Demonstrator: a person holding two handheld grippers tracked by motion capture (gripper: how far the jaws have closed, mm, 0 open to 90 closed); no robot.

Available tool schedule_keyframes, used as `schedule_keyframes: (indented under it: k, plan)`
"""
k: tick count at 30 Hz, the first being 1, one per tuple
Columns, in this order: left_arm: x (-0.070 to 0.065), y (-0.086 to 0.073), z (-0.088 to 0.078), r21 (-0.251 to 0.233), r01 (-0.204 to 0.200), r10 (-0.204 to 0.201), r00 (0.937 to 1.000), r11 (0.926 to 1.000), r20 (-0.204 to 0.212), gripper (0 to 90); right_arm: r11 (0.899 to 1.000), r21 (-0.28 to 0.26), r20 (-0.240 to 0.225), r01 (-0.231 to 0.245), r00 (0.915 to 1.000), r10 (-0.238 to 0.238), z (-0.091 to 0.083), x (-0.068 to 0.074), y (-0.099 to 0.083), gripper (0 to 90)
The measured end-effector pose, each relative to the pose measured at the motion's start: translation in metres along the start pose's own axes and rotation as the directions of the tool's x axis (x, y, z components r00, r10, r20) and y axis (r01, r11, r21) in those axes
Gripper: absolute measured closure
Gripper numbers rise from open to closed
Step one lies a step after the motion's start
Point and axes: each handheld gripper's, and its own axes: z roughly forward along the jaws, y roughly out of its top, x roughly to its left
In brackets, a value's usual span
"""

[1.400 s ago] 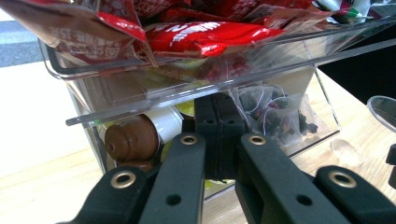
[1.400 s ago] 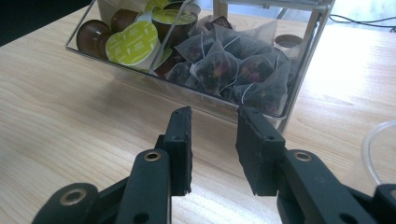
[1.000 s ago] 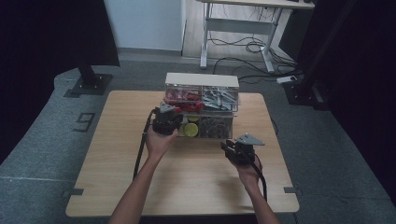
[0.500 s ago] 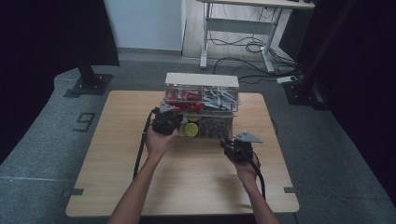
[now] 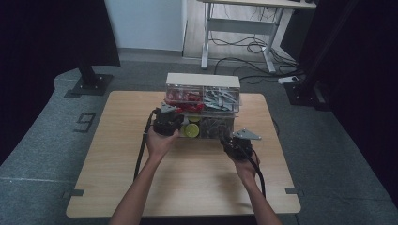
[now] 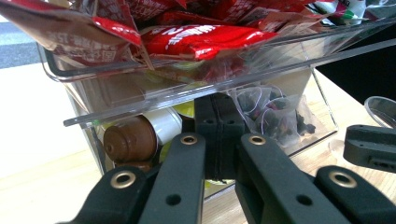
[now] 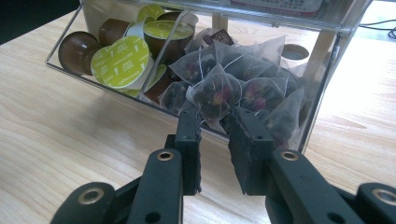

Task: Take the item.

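Right gripper view: my right gripper (image 7: 212, 119) has been closing around a tea bag (image 7: 215, 95); my left gripper (image 6: 219, 135) is closed, empty, at the organizer (image 6: 196, 88).

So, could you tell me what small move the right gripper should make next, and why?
Probably close a little further. In the right gripper view, the right gripper has been closing with its jaws on either side of a pyramid tea bag at the open front of the clear organiser, and a gap remains.
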Motion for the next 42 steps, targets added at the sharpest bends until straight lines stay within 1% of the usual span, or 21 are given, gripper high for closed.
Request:
schedule_keyframes:
  k: [4,10,24,32,42]
  plan:
    - [0.000,0.000,0.000,-0.001,0.000,0.000,1.0000,1.0000,0.001,90.0,1.000,-0.001,0.002,0.003,1.0000,-0.003,0.004,0.000,0.001,72.9]
    - [0.000,0.000,0.000,-0.002,0.000,0.000,1.0000,1.0000,0.001,90.0,1.000,0.002,0.001,-0.016,0.9999,0.016,0.009,-0.003,0.001,73.0]
    - [0.000,0.000,0.000,-0.005,-0.001,0.001,1.0000,1.0000,-0.001,90.0,1.000,0.009,0.008,-0.019,0.9998,0.019,0.020,-0.007,0.000,72.9]
    - [0.000,0.000,0.000,-0.007,0.001,-0.001,1.0000,1.0000,0.001,90.0,0.999,0.016,0.017,-0.032,0.9993,0.032,0.026,-0.008,0.000,72.8]
    - [-0.001,-0.001,0.001,-0.009,0.001,-0.001,1.0000,1.0000,0.004,90.0,0.999,0.021,0.031,-0.035,0.9989,0.035,0.033,-0.007,0.001,69.7]
